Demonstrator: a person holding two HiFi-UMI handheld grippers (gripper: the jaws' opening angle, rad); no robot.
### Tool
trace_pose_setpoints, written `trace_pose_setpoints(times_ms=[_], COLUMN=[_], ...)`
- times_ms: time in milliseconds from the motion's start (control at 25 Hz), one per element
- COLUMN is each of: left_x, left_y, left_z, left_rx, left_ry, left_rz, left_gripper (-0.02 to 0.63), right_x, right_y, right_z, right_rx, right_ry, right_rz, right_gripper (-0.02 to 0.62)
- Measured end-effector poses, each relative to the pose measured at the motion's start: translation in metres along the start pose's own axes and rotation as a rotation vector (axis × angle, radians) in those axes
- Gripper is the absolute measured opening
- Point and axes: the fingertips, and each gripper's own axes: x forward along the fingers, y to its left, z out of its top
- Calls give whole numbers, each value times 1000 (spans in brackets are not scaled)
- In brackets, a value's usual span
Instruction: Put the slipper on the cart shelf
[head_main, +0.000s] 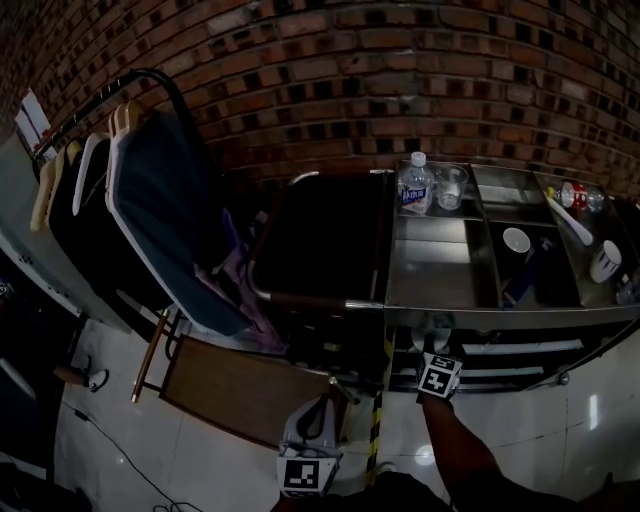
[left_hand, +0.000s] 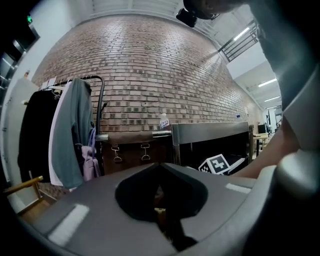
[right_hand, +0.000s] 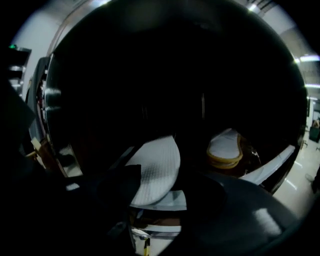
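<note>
Right gripper view: my right gripper (right_hand: 165, 186) pinches the near end of a white slipper (right_hand: 156, 167) inside the dark lower shelf (head_main: 515, 348) of the cart (head_main: 440, 305).

The slipper is tilted, its broad pale face towards me, and I cannot tell whether its far end touches the shelf floor. A second slipper (right_hand: 225, 147) with a tan edge lies deeper in, to the right and apart from mine. In the head view my right arm reaches under the cart's steel top. My left gripper (left_hand: 160, 167) hangs low in front of the cart, its jaws pressed together on nothing. I judge this to be the placing step, almost done. Next I need to lower the slipper until it lies flat beside the other one, spread the jaws, and draw straight back without dragging it out.
</note>
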Motion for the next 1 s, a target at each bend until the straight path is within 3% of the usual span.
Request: trace_pose_setpoints(times_ms=[120,280,440,600,680,720,840,1000], left_x=[-4,-7,-6,5,11,14,23,29], left_y=[1,2,2,-13,-21,-25,-46,-59], left_z=[3,3,3,2,-1,-2,7,24], left_rx=[-4,-6,-34,-77,-93,-98,-116,-96], left_ry=[-9,-9,-17,-26,-29,-28,-29,-52], left_rz=[-3,-8,-13,-50,-76,-91,-144,-175], left_gripper=[14,14,14,14,14,14,14,14], right_x=[2,-7,-59,-131,-164,-178,-207,-228], right_y=[-1,-1,9,20,24,26,23,26], right_z=[-9,5,32,41,48,52,59,65], right_rx=[-70,-107,-114,-140,-168,-187,-235,-206], right_ry=[19,-51,-174,-236,-266,-275,-287,-307], right_rz=[-18,-21,73,225,269,281,279,262], right_gripper=[252,278,269,181,91,16,2,2])
